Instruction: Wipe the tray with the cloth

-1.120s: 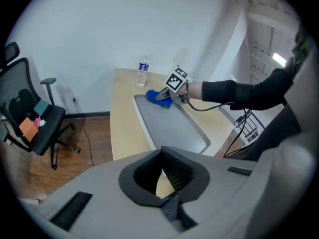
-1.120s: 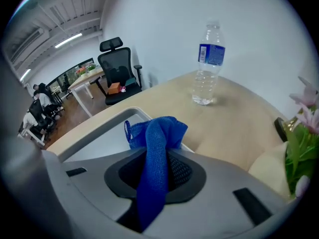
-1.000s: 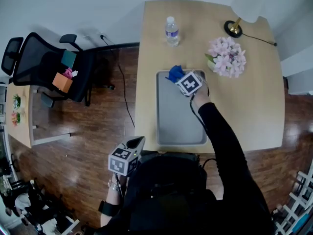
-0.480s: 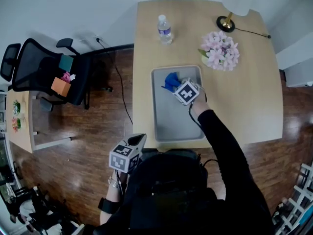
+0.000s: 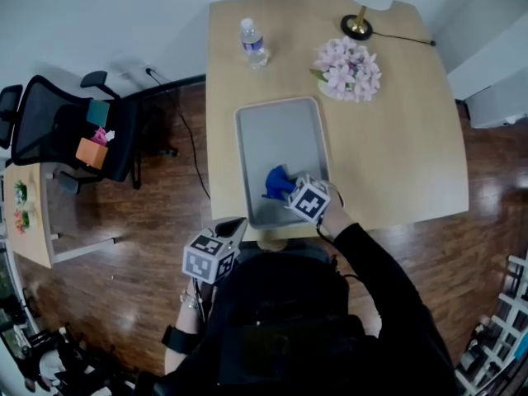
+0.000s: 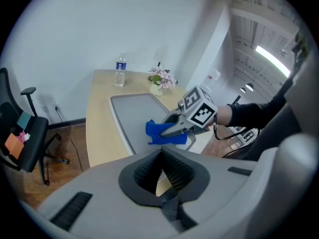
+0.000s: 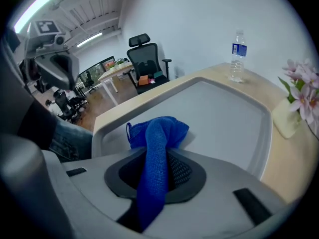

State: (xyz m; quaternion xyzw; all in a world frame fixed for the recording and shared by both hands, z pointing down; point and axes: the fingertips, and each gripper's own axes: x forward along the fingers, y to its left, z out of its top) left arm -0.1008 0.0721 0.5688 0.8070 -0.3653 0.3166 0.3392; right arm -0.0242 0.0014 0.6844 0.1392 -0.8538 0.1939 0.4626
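At tray (image 5: 276,130) near end | cloth (image 5: 277,181) clamped in right gripper (image 5: 287,193) fingers | left gripper (image 6: 162,156) fingers together

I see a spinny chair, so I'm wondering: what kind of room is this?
Probably an office. There's a black swivel chair, a long wooden desk with a lamp on it, and more desks with chairs farther back.

Head view looks steeply down; both gripper views share the tray (image 5: 280,130).
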